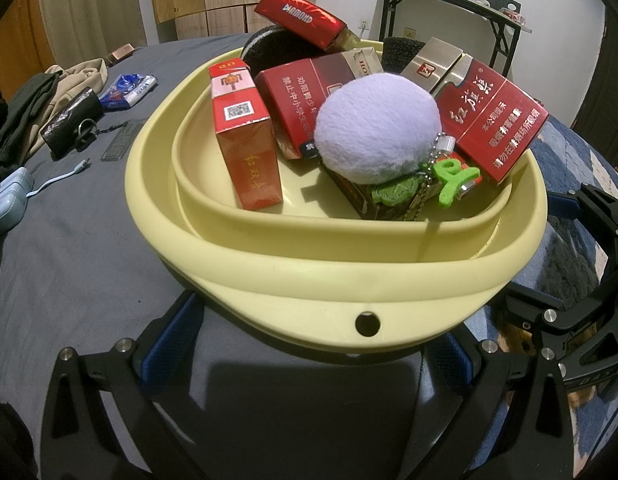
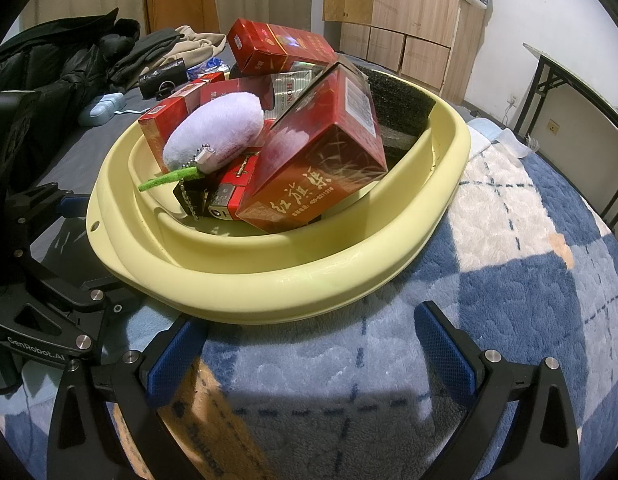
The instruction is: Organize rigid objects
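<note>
Basin (image 1: 269, 256) rim hole faces left view; checked blanket (image 2: 509, 280) right view only.

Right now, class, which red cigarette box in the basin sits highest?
The Diamond-branded red box, perched atop the black sponge at the yellow basin's far side; the other boxes lie lower, inside the basin.

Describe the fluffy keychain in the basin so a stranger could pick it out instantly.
Find the pale yellow basin sitting on the bed. Among the red cigarette packs piled inside it, one item lies on top near the middle: the lavender plush ball. It is the only soft, rounded, non-red thing there, with a green felt tag on a bead chain.
</note>
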`<state>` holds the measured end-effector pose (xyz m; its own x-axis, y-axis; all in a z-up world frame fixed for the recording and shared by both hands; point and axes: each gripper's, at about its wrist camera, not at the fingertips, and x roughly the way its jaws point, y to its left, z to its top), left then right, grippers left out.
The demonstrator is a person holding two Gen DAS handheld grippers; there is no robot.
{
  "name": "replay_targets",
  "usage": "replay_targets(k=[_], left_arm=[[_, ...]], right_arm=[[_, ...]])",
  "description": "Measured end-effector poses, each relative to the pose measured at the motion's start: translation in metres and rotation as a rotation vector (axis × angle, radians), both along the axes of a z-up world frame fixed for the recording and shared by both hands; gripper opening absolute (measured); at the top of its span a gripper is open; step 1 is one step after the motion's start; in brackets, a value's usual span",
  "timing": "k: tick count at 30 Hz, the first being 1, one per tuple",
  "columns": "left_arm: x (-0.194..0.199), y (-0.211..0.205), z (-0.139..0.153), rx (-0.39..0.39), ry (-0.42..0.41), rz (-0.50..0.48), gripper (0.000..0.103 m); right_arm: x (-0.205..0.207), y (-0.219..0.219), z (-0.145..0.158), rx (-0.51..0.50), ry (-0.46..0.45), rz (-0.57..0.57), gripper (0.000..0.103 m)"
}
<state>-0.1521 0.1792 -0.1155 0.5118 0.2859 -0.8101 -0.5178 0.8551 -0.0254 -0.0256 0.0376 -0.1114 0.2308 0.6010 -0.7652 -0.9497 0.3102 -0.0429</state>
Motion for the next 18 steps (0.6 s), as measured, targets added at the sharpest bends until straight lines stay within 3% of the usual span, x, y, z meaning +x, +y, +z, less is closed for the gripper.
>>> replay_targets(k=[18], left_arm=[[0.0001, -0.0001, 0.0, 0.0, 0.0, 0.0, 0.103]], right_arm=[[-0.0003, -0.0002, 0.0001, 0.0, 0.0, 0.0, 0.103]])
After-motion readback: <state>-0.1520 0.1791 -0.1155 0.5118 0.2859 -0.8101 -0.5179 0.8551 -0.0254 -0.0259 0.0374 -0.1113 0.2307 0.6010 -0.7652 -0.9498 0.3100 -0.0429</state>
